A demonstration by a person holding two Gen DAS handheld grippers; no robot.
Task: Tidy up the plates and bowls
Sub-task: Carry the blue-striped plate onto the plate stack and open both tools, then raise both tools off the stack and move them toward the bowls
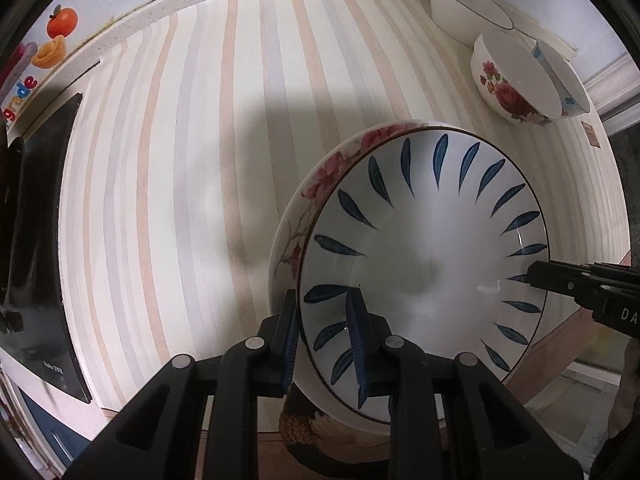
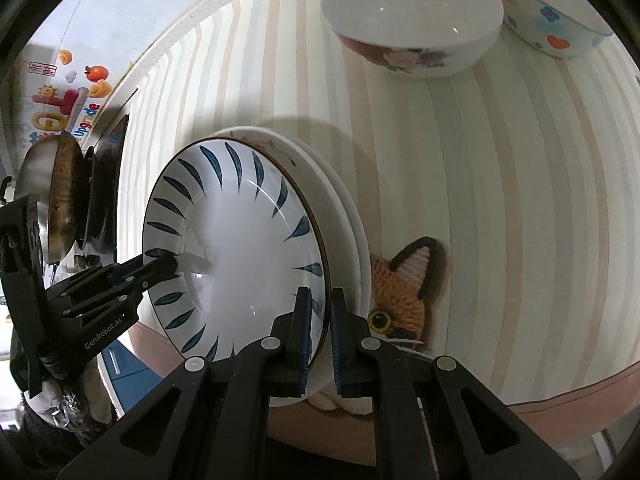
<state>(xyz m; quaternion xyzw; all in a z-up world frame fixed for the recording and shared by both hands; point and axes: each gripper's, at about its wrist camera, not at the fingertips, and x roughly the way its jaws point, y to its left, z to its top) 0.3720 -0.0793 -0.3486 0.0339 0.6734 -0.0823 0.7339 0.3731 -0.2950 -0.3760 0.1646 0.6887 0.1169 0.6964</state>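
Note:
A white plate with blue leaf marks (image 1: 420,256) (image 2: 240,236) is held at opposite rims by both grippers. My left gripper (image 1: 323,320) is shut on its near rim, one finger inside the plate and one outside; its tip also shows in the right wrist view (image 2: 170,262). My right gripper (image 2: 320,320) is shut on the other rim and shows at the right (image 1: 534,276). Directly under it lies a floral plate (image 1: 320,184) (image 2: 344,208); I cannot tell whether the two touch. Three bowls stand at the back: plain white (image 1: 468,8), rose-patterned (image 1: 508,84) (image 2: 416,20), blue-flowered (image 1: 568,80) (image 2: 560,20).
The striped counter cover (image 1: 180,160) runs to a speckled back edge. A knitted cat-face mat (image 2: 404,292) lies partly under the plates. A black stove top (image 1: 40,240) with a pan (image 2: 60,200) stands at the left. A person's gloved hand (image 2: 80,392) holds the left gripper.

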